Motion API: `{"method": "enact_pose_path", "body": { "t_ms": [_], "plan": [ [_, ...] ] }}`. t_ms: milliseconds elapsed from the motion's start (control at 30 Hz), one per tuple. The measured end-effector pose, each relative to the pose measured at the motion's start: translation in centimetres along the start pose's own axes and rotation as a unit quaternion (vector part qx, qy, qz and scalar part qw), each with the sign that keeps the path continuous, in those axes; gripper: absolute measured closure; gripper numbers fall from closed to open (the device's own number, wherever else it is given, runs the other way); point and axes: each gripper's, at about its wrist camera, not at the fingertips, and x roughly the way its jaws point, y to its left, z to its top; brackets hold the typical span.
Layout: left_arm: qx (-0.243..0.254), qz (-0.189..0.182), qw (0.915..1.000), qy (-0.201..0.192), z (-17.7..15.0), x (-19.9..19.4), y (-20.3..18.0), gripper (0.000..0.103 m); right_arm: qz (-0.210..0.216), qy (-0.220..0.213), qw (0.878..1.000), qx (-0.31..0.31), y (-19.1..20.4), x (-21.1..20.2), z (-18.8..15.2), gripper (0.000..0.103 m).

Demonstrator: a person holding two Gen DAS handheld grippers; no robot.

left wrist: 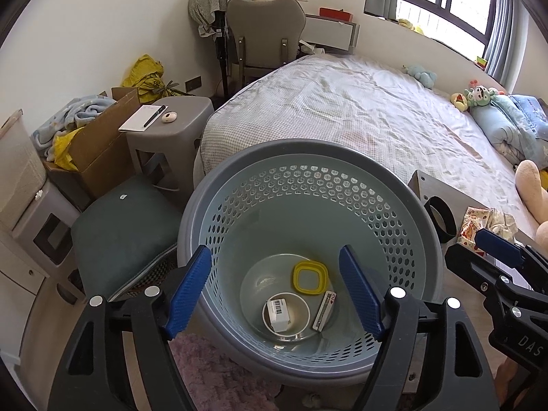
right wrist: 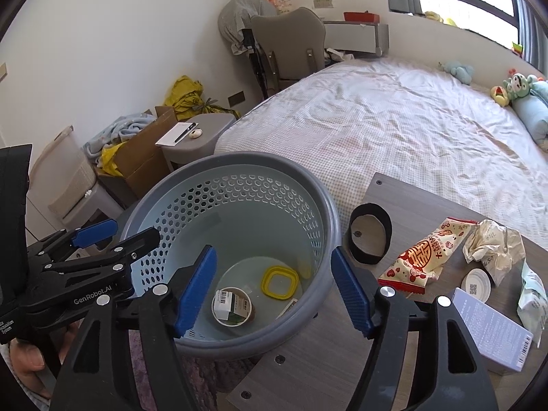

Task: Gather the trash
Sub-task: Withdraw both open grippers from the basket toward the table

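1. The left gripper (left wrist: 274,291) hangs over the bin (left wrist: 191,226), jaws spread wide with nothing between them; directly below its tips lie a yellow lid ring (left wrist: 310,278), a paper cup (left wrist: 286,315) with a small box in it, and a card.
2. The right gripper (right wrist: 274,287) is likewise agape and empty, straddling the bin's near-right rim.
3. Uncollected trash sits on the wooden board (right wrist: 308,363) to the right of the right gripper: a red-and-white snack wrapper (right wrist: 423,257) nearest, its long axis slanting away to the right, then crumpled paper (right wrist: 493,243), a white cap (right wrist: 476,282) and a pale box (right wrist: 489,332).
4. The right gripper is clearly nearer the wrapper, so that reach probably falls to it.
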Motion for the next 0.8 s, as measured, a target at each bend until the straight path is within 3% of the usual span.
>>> {"method": "enact_pose_path", "body": {
  "t_ms": [367, 800],
  "plan": [
    [0.021, -0.025, 0.9995, -0.005, -1.2, -1.1, -3.4, 0.029, -0.034, -0.012, 0.999, 0.033, -3.5, -3.3, -2.1, 0.030],
    [0.050, -0.076, 0.9957, -0.015, -2.6, -2.7, -10.0, 0.029, -0.112, -0.017, 0.990, 0.082, -12.8, -7.8, -6.1, 0.030]
  ]
}}
